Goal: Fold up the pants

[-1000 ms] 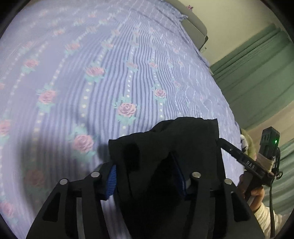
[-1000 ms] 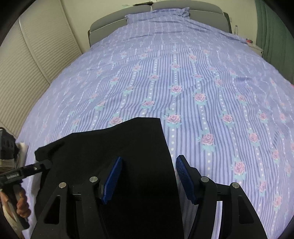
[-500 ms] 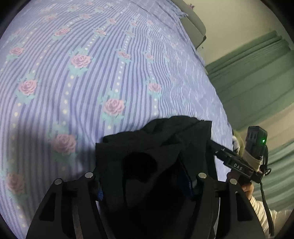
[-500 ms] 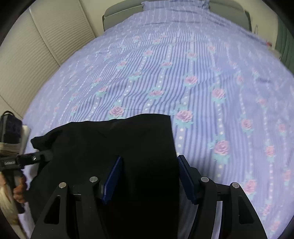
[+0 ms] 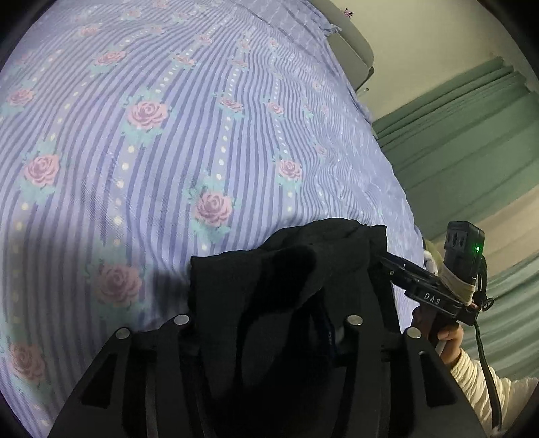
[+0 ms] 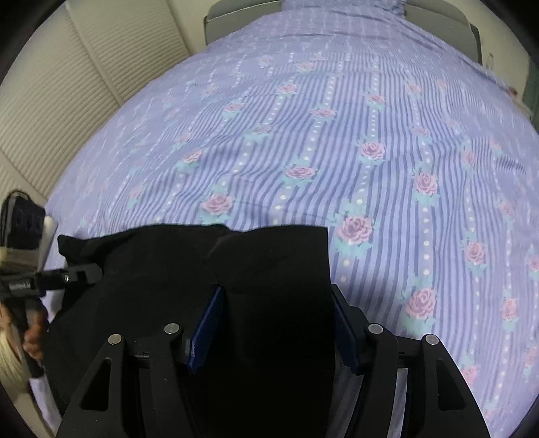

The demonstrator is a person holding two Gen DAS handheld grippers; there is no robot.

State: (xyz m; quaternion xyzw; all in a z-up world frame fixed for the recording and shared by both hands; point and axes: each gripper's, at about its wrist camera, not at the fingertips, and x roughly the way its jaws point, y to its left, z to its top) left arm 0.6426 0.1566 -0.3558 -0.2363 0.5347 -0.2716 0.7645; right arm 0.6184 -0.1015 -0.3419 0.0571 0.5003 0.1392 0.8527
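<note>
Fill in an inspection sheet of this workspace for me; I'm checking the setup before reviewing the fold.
Surface: bed under a striped, rose-print sheet, lightly wrinkled.
Job's things: black pants lying at the near edge, bunched on the left.
Clutter: nothing seen.
Grippers: left gripper jaws just been closing, pants bunched between them, pads hidden; right gripper open, straddling the pants.
Cables: black cable hanging from the right gripper.
Surroundings: green curtains, slatted wall panels, grey headboard.

Black pants (image 6: 269, 269), folded over with a straight top edge, lie bunched on the bed's near end.
</note>
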